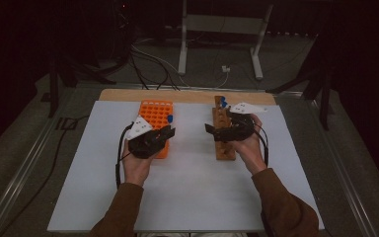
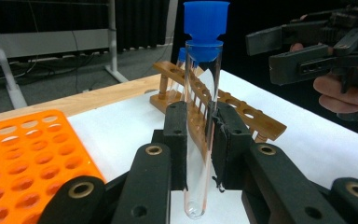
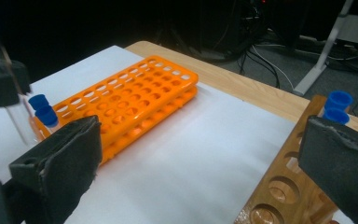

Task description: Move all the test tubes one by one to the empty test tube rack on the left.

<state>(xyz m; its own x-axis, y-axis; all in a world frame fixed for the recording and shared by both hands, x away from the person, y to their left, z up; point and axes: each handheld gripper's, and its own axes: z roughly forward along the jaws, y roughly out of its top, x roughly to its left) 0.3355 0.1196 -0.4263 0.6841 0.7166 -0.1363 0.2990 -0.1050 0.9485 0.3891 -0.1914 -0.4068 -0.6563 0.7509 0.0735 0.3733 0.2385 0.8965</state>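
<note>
We see the left gripper clamped on an upright blue-capped test tube just beside the orange rack, the right gripper gaping empty over the wooden rack, whose own capped tubes show best from there.

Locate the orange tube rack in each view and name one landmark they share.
High view: orange rack, left of centre, beside the left gripper.
Left gripper view: bottom left.
Right gripper view: upper centre-left.
Shared landmark: wooden rack.
</note>
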